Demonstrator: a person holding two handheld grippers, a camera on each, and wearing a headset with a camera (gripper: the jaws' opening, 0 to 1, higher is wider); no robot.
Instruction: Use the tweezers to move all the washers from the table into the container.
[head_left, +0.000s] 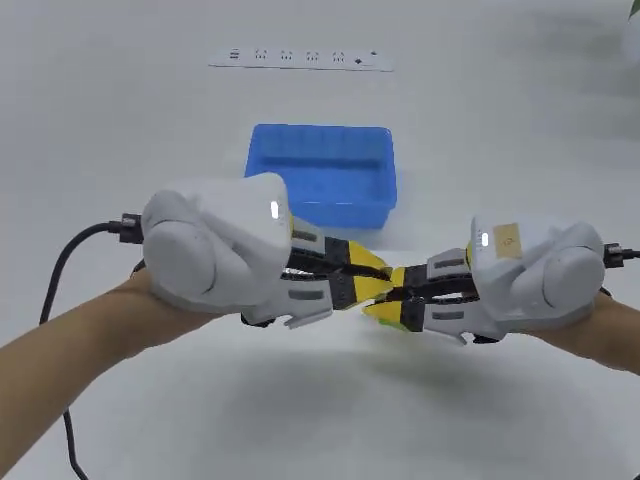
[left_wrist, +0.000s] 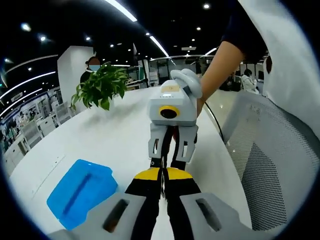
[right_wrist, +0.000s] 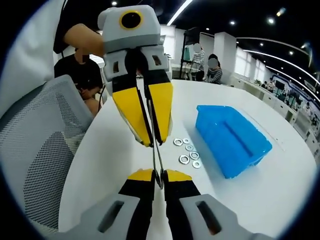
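My left gripper (head_left: 380, 278) and right gripper (head_left: 395, 305) face each other tip to tip above the white table, in front of the blue container (head_left: 320, 212). Thin metal tweezers (right_wrist: 156, 156) run from between the left gripper's yellow jaws down into my right gripper (right_wrist: 159, 176). Both pairs of jaws are shut on them. In the left gripper view, my left gripper (left_wrist: 162, 176) meets the right gripper's black jaws. Several metal washers (right_wrist: 187, 152) lie on the table beside the blue container (right_wrist: 232, 140), apart from it.
A white power strip (head_left: 300, 60) lies at the far side of the table. A potted plant (left_wrist: 102, 87) stands on the table's end. A mesh chair (right_wrist: 45, 150) is by the table edge. People are in the background.
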